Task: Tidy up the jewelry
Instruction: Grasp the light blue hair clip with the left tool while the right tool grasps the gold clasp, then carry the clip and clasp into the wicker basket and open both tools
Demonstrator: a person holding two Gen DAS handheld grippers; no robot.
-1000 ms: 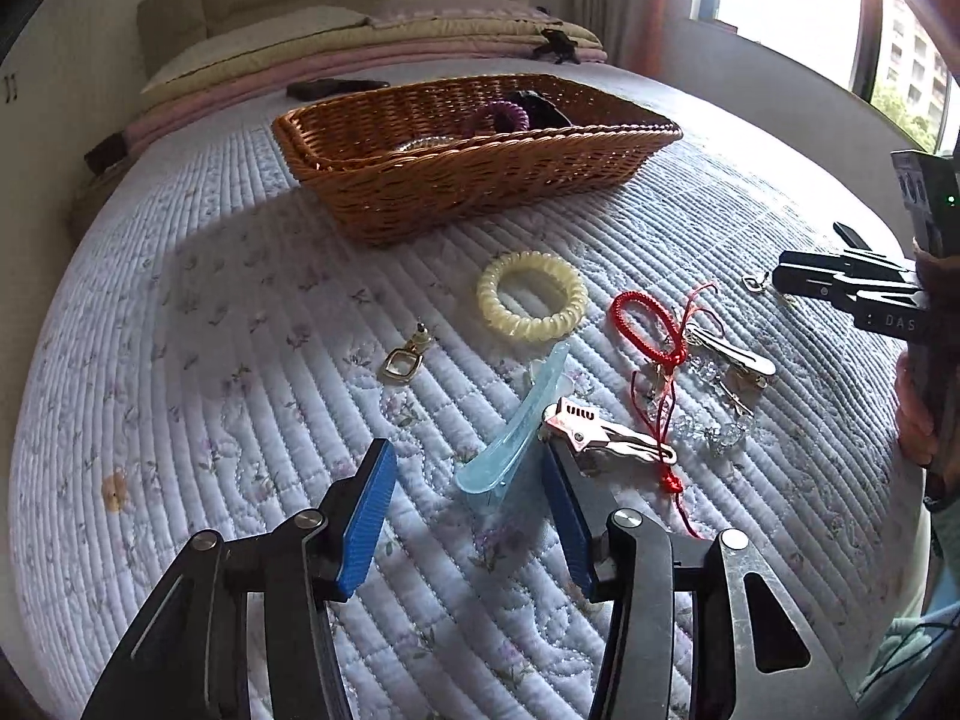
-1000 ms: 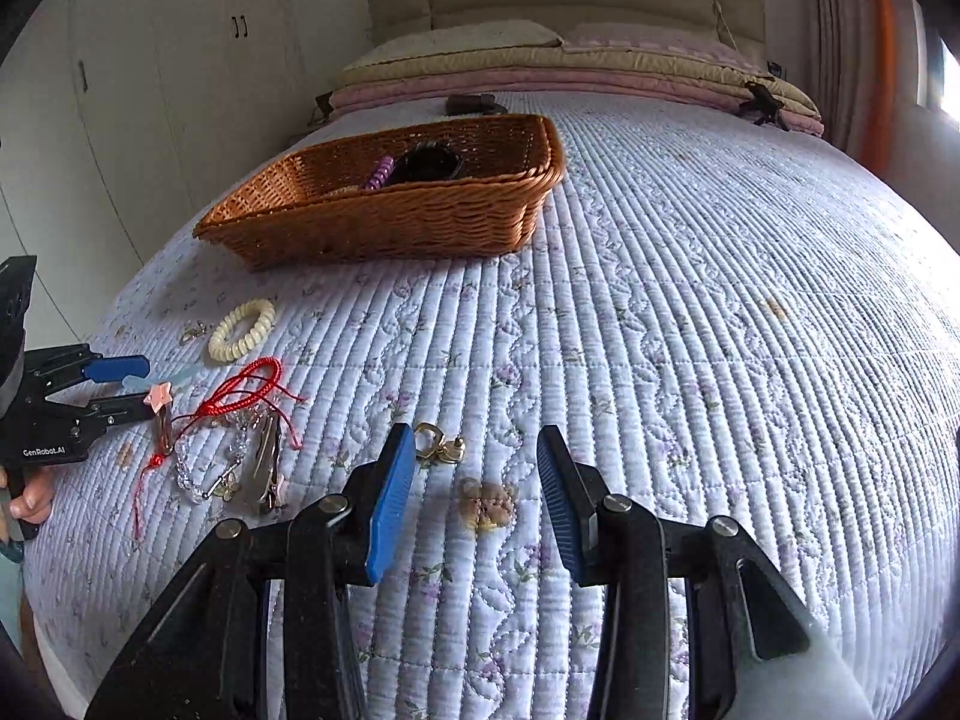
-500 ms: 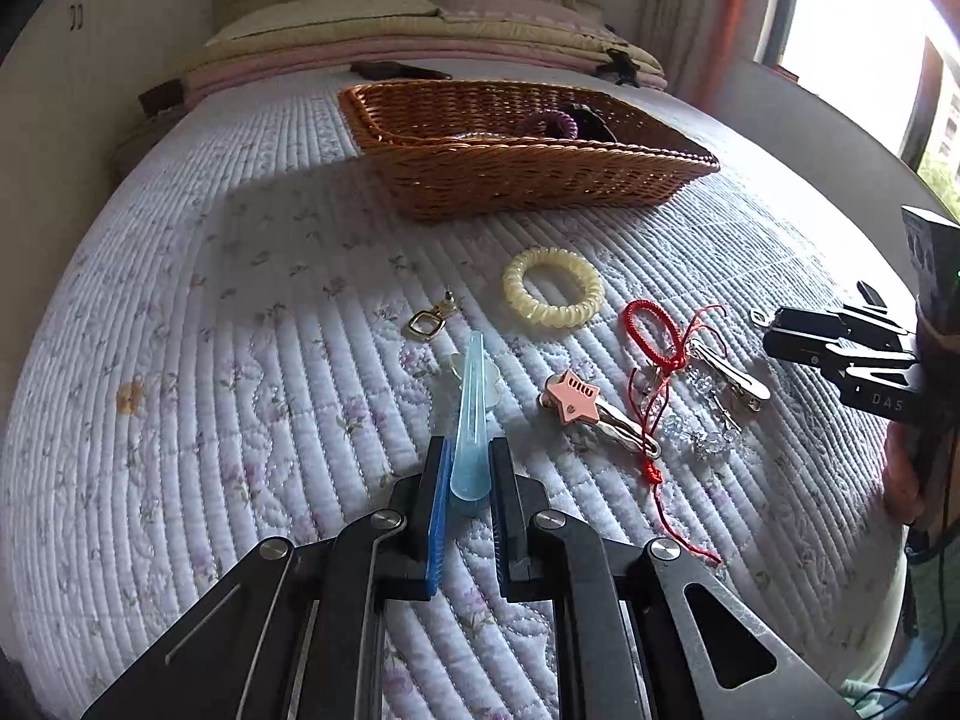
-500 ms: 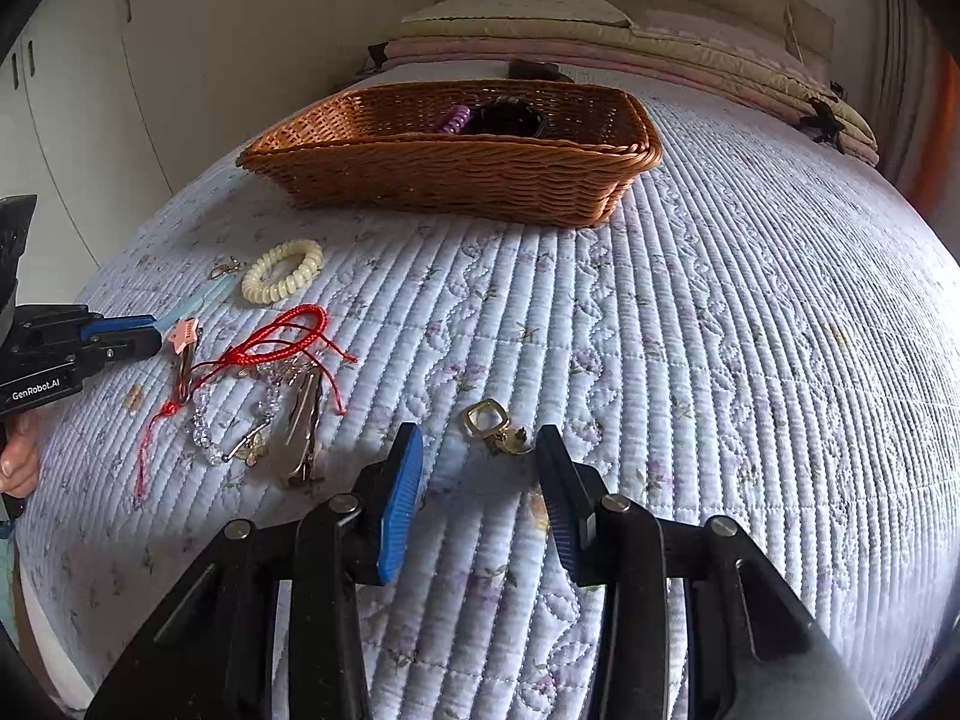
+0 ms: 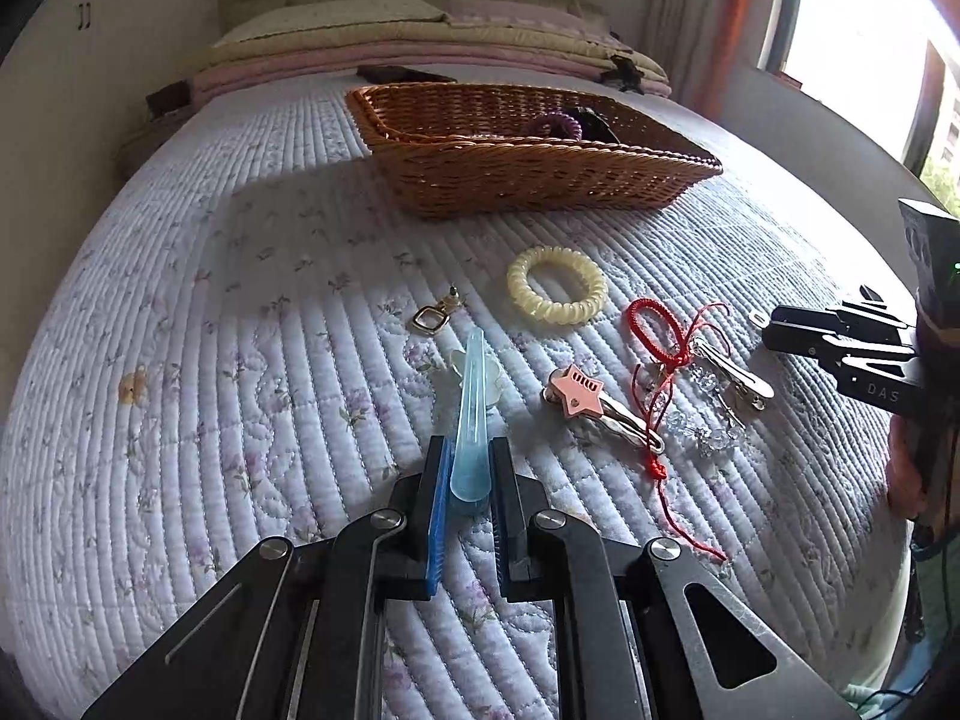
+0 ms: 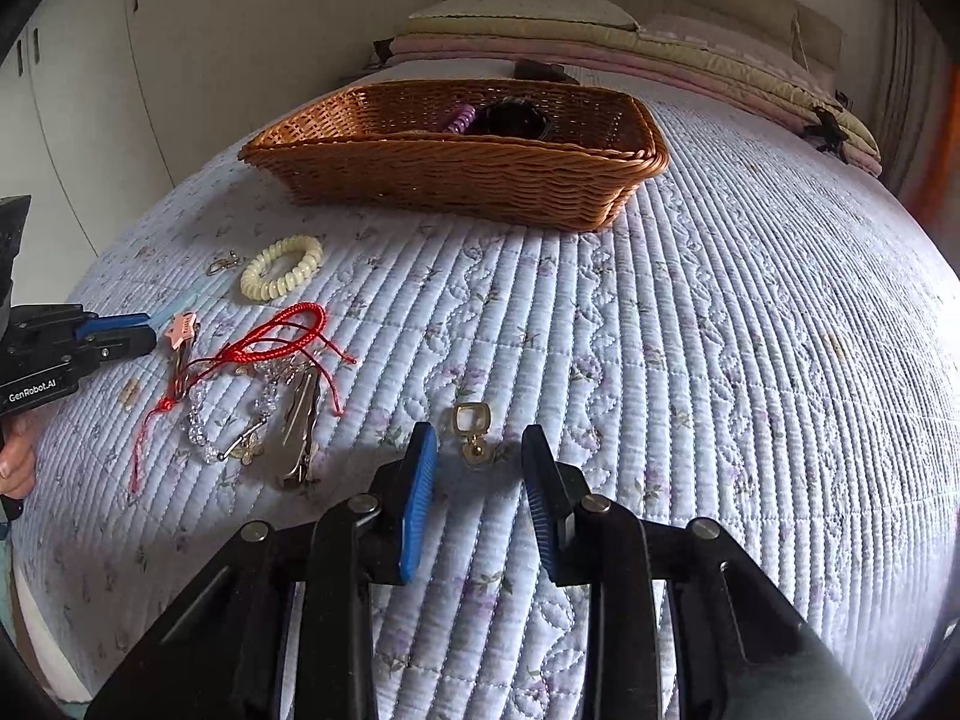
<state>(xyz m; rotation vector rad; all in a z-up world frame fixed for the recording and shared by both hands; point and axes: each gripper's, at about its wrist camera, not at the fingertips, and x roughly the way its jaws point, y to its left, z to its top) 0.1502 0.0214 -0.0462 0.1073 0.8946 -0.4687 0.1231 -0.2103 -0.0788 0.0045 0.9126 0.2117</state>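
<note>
My left gripper (image 5: pixel 468 450) is shut on a light blue hair clip (image 5: pixel 471 408), whose tip points toward the wicker basket (image 5: pixel 540 177). On the quilt lie a cream spiral hair tie (image 5: pixel 557 293), a gold earring (image 5: pixel 431 317), a pink star clip (image 5: pixel 594 402), a red cord bracelet (image 5: pixel 660 336) and a silver clip (image 5: pixel 732 375). My right gripper (image 6: pixel 480 450) is open, its fingers either side of a second gold earring (image 6: pixel 471 432). The basket (image 6: pixel 468 174) holds a purple hair tie (image 6: pixel 459 119) and a dark item.
A clear bead bracelet (image 6: pixel 204 432) and a silver clip (image 6: pixel 297 426) lie left of my right gripper. Pillows (image 5: pixel 336 18) line the head of the bed. The quilt's near edge drops off close behind both grippers.
My left gripper closed on the blue hair clip and turned it straight. My right gripper moved forward until the gold earring sits between its open fingers.
</note>
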